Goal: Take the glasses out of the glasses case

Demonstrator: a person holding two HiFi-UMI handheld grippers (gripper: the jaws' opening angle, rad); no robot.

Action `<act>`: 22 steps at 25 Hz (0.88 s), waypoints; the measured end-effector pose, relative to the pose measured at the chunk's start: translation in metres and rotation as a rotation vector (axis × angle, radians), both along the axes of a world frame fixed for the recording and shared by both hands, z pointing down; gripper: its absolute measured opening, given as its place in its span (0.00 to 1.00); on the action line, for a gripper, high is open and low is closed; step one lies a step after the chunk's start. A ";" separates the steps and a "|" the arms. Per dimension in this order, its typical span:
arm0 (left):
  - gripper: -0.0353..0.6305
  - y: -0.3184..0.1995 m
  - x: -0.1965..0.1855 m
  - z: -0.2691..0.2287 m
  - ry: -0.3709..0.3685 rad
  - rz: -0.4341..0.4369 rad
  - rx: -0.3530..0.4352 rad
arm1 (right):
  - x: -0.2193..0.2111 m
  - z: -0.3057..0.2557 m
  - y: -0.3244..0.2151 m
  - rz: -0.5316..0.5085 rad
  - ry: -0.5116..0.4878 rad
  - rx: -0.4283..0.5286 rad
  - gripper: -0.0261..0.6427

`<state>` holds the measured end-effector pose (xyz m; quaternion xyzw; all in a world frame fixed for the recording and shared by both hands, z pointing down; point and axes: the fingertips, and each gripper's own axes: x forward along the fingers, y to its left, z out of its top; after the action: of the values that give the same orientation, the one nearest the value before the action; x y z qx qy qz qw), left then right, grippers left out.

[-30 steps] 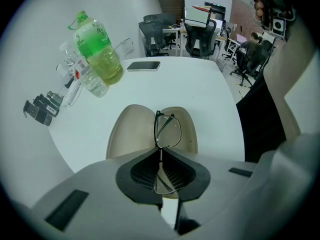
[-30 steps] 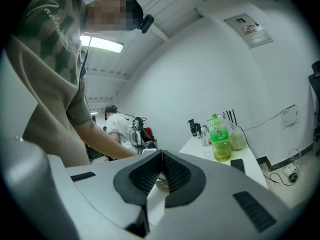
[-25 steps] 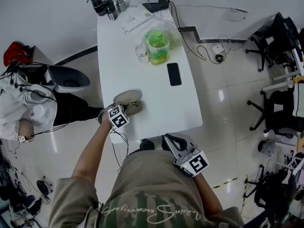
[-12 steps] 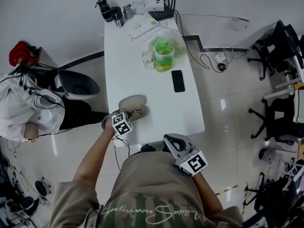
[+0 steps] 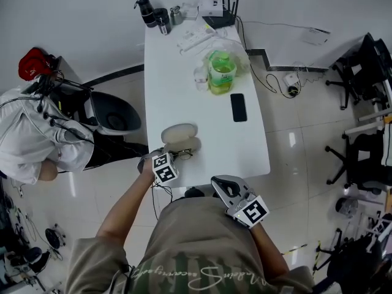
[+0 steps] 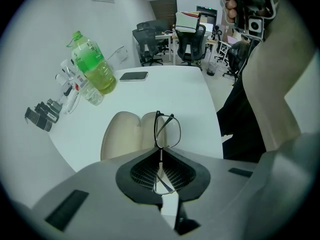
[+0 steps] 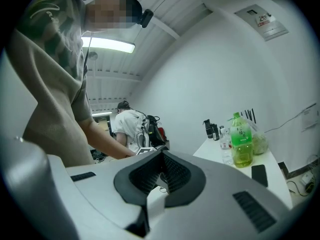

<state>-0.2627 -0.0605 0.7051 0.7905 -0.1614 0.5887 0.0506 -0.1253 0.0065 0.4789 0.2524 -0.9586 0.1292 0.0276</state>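
The beige glasses case point(image 5: 180, 135) lies open near the front end of the white table point(image 5: 208, 121). In the left gripper view both its halves point(image 6: 131, 139) show empty. My left gripper point(image 5: 173, 158) is shut on one side arm of the black-framed glasses point(image 6: 166, 130). It holds them just in front of the case, lenses upright and towards the case. The glasses point(image 5: 182, 155) hang by the table's front edge. My right gripper point(image 5: 222, 183) is shut on nothing, held low by my body, off the table.
Further along the table stand a green bottle point(image 5: 221, 73), a small clear bottle point(image 5: 201, 78) and a black phone point(image 5: 239, 107). Dark flasks point(image 5: 153, 11) and a router point(image 5: 219, 8) are at the far end. A person in white point(image 5: 33, 139) sits to the left. Office chairs point(image 5: 367, 60) stand right.
My left gripper has drawn back from the case towards my body, bringing the glasses out with it. The right gripper has stayed in place.
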 end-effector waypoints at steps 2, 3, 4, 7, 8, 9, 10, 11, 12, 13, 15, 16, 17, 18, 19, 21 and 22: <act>0.09 0.006 0.001 -0.002 0.004 0.012 -0.002 | -0.003 0.002 -0.001 0.004 0.000 -0.012 0.06; 0.09 0.009 0.001 -0.003 0.002 0.025 -0.001 | -0.005 0.002 -0.001 0.004 0.001 -0.014 0.06; 0.09 0.012 0.002 -0.003 0.000 0.038 -0.002 | -0.006 0.002 -0.002 0.003 0.001 -0.016 0.06; 0.09 0.020 0.003 0.001 -0.005 0.053 -0.008 | -0.010 0.003 -0.001 -0.002 0.001 -0.017 0.06; 0.09 0.022 0.002 0.002 -0.006 0.050 -0.009 | -0.012 0.003 0.000 -0.006 0.004 -0.014 0.06; 0.09 0.024 0.002 0.003 -0.006 0.047 -0.011 | -0.013 0.004 0.002 -0.010 0.007 -0.014 0.06; 0.09 0.025 0.001 0.003 -0.004 0.045 -0.013 | -0.016 0.004 0.003 -0.013 0.007 -0.016 0.06; 0.09 0.027 -0.001 0.004 -0.001 0.041 -0.019 | -0.018 0.005 0.005 -0.014 0.004 -0.022 0.06; 0.09 0.030 -0.002 0.005 0.005 0.035 -0.028 | -0.020 0.005 0.007 -0.013 0.001 -0.032 0.06; 0.09 0.033 -0.003 0.005 0.012 0.028 -0.036 | -0.021 0.006 0.009 -0.011 0.000 -0.042 0.06; 0.09 0.036 -0.002 0.005 0.022 0.019 -0.042 | -0.020 0.008 0.013 -0.010 0.006 -0.061 0.06; 0.09 0.037 -0.002 0.006 0.023 0.019 -0.043 | -0.020 0.009 0.015 -0.011 0.011 -0.069 0.06; 0.09 0.037 -0.002 0.007 0.018 0.024 -0.040 | -0.019 0.011 0.016 -0.012 0.016 -0.075 0.06; 0.09 0.038 -0.003 0.009 0.006 0.036 -0.033 | -0.019 0.012 0.019 -0.012 0.019 -0.080 0.06; 0.09 0.040 -0.005 0.012 -0.009 0.052 -0.026 | -0.020 0.014 0.022 -0.013 0.022 -0.083 0.06; 0.09 0.047 -0.008 0.017 -0.031 0.078 -0.019 | -0.024 0.018 0.031 -0.021 0.030 -0.087 0.06; 0.09 0.050 -0.007 0.019 -0.031 0.086 -0.019 | -0.024 0.020 0.036 -0.025 0.038 -0.091 0.06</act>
<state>-0.2698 -0.0101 0.7242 0.7870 -0.1222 0.6039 0.0303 -0.1498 0.0423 0.4990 0.2412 -0.9541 0.1673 0.0587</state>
